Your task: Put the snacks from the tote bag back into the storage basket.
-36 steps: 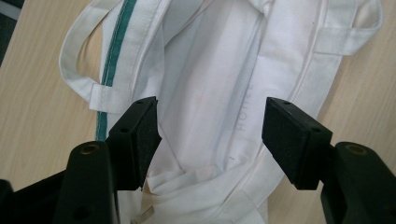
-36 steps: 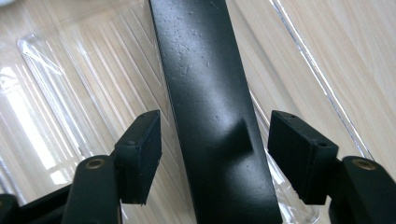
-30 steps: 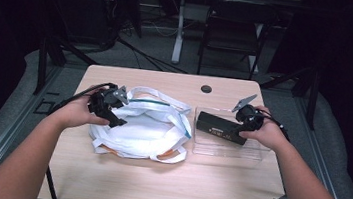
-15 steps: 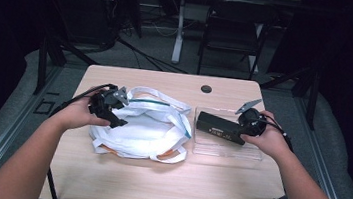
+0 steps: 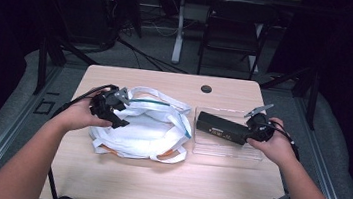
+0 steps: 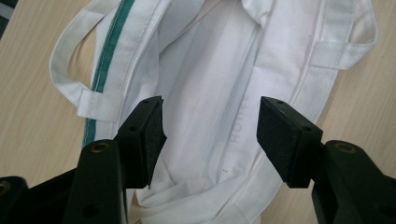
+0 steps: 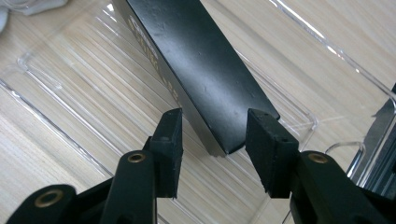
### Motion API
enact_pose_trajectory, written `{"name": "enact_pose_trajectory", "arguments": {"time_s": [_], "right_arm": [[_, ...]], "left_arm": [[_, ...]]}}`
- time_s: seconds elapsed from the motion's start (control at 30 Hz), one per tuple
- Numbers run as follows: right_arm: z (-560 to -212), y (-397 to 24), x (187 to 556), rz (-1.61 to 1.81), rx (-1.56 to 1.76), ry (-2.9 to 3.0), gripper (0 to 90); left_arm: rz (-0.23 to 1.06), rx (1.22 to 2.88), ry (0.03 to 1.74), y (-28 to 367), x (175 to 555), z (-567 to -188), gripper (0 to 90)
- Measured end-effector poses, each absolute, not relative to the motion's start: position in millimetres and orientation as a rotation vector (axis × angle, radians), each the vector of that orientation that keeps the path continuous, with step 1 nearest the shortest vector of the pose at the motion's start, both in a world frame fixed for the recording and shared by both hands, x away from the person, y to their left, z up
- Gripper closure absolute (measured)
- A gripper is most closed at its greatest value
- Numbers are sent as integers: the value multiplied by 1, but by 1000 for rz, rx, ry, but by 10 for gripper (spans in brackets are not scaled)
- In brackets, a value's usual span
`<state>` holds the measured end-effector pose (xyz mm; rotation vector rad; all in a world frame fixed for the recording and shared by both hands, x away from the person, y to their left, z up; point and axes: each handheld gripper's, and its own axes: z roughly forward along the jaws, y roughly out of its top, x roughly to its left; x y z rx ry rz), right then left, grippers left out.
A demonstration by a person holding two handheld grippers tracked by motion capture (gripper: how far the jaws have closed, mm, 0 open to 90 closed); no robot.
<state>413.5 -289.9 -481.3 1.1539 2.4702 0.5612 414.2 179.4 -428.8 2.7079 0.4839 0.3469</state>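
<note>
Wooden table (image 5: 165, 179) bears cloth bag (image 5: 143, 133), clear tray (image 5: 209, 148).

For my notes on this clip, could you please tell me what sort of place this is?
Probably a lab or studio set up for recording: a small light wooden table under bright light, dark surroundings, cables on the grey floor, and a black folding chair behind.

A dim lab or recording studio, this: one small light-wood tabletop (image 5: 155, 177) lit brightly amid darkness, black cables (image 5: 139, 55) snaking over grey carpet, a black folding chair (image 5: 231, 40) behind, and a white desk leg (image 5: 179, 29) beyond.
</note>
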Motion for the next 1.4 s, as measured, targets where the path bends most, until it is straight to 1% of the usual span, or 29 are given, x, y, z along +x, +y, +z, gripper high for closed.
{"name": "enact_pose_trajectory", "arguments": {"time_s": [0.2,0.63,0.8,0.93,1.07,1.4], "right_arm": [[-488,-294,413,545,1178,2481,510],[-504,-299,424,504,1254,2469,477],[-508,-303,427,488,1277,2466,469],[-511,-303,429,476,1286,2480,468],[-513,-302,431,450,1289,2487,468],[-514,-301,438,470,1303,2482,484]], "left_arm": [[334,2703,497,181,415,-434,412],[356,2702,504,183,414,-435,412],[369,2703,488,181,411,-434,413],[356,2688,508,182,409,-435,416],[347,2688,539,184,408,-436,425],[372,2665,646,196,404,-438,436]]}}
